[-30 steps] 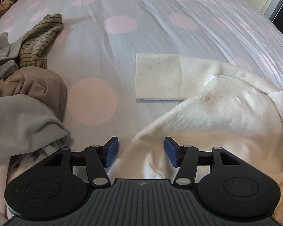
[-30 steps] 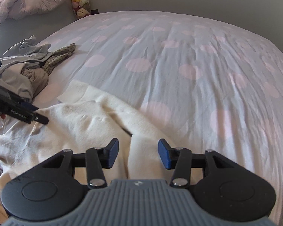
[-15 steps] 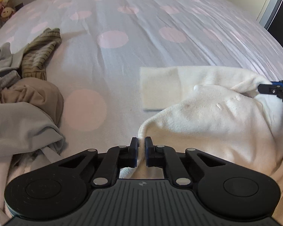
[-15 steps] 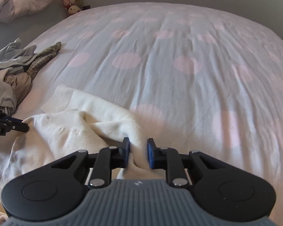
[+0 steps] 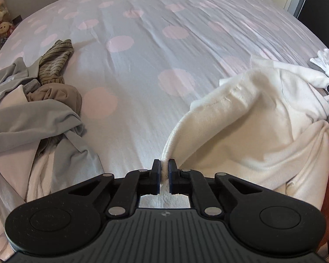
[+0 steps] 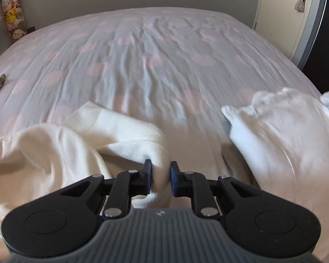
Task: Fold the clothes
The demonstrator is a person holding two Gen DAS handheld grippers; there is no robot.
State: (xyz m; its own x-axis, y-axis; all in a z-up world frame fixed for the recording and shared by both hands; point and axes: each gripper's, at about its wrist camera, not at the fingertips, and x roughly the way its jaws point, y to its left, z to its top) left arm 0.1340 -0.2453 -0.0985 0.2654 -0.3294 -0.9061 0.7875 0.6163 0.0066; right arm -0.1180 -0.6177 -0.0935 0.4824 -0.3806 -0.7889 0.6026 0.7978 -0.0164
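left tongs (image 5: 163,172): clamped on the ribbed edge of the cream garment (image 5: 252,120), a thin strip of fabric pinched between the two fingers.
right tongs (image 6: 161,180): clamped on a thick bunched fold of the same garment, fabric filling the gap between the fingers.
cream garment: hangs between the two tongs above the bed (image 5: 153,50); in the left wrist view it billows off to the right, its ribbed hem curving up from the fingers; in the right wrist view one part drapes to the left and another lies on the right side of the bed, blurred.
bed: grey cover with pale pink dots, wrinkled, bare across the middle.
pile of clothes (image 5: 33,114): at the left edge of the bed, grey and tan pieces heaped together, well apart from the cream garment.
striped garment (image 5: 56,62): olive with dark stripes, at the far end of the pile.
plush toys (image 6: 12,15): stacked in the far left corner by the wall.
door (image 6: 280,15): far right, cream.
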